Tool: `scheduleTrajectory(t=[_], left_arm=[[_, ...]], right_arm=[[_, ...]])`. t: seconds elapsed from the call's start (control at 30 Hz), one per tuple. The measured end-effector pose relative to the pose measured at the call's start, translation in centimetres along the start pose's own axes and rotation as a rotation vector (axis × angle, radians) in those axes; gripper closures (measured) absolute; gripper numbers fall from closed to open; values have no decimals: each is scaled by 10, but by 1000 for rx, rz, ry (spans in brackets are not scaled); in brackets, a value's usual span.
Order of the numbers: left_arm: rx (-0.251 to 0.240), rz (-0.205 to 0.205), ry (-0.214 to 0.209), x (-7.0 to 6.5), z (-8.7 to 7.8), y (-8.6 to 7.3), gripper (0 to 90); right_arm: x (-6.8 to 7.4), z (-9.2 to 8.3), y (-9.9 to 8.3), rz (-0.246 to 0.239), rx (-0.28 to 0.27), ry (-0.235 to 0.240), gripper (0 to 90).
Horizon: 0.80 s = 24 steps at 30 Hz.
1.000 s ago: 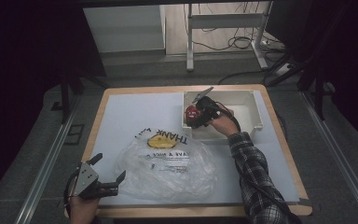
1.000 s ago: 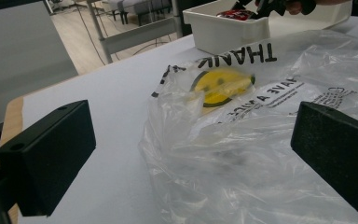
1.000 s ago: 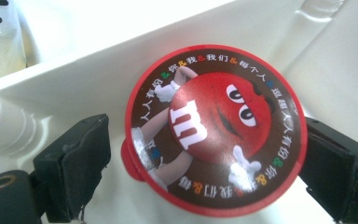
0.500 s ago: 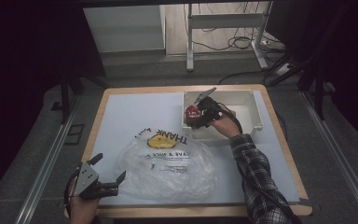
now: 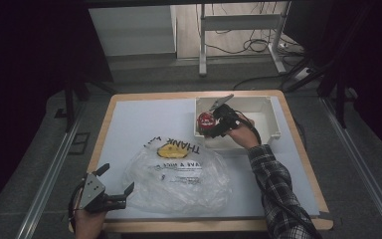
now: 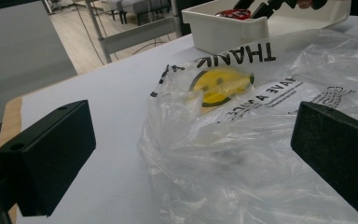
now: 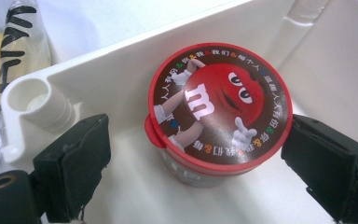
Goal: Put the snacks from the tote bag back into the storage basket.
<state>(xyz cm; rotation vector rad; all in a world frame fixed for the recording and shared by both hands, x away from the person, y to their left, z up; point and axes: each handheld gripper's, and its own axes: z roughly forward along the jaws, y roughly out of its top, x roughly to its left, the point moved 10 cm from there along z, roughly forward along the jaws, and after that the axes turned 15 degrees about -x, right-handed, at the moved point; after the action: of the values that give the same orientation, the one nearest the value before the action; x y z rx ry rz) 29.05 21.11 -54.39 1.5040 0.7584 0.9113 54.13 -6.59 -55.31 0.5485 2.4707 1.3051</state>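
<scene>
The cup (image 7: 218, 108), a small tub with a red lid bearing a red candy figure, stands upright inside the white bin (image 5: 266, 107), in its near-left corner, at the far right of the counter (image 5: 139, 119). In the right gripper view it sits between the right tool's (image 7: 196, 161) two black jaws. The jaw at that view's right seems to touch the lid's rim; the other stands clear of it, with bare bin floor between, so the jaws are spread and not pinching. In the high view the right tool (image 5: 214, 119) reaches into the bin from the near side.

Going from left to right across the counter: the left tool (image 5: 115, 185) hovers at the near-left corner with its jaws wide apart and nothing between the pads. Just beside it lies the crumpled clear bag (image 5: 176, 169), printed with a yellow smiley face and black lettering. In the left gripper view the bag (image 6: 242, 140) spreads in front of the open jaws, and the bin (image 6: 233, 30) stands beyond it.
</scene>
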Motion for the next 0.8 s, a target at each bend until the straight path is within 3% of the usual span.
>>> scheduleTrajectory(t=[0.8], left_arm=[[-2, -3, 1, 0, 0, 0, 0]], right_arm=[[9, -15, 2, -4, -62, -10, 86]])
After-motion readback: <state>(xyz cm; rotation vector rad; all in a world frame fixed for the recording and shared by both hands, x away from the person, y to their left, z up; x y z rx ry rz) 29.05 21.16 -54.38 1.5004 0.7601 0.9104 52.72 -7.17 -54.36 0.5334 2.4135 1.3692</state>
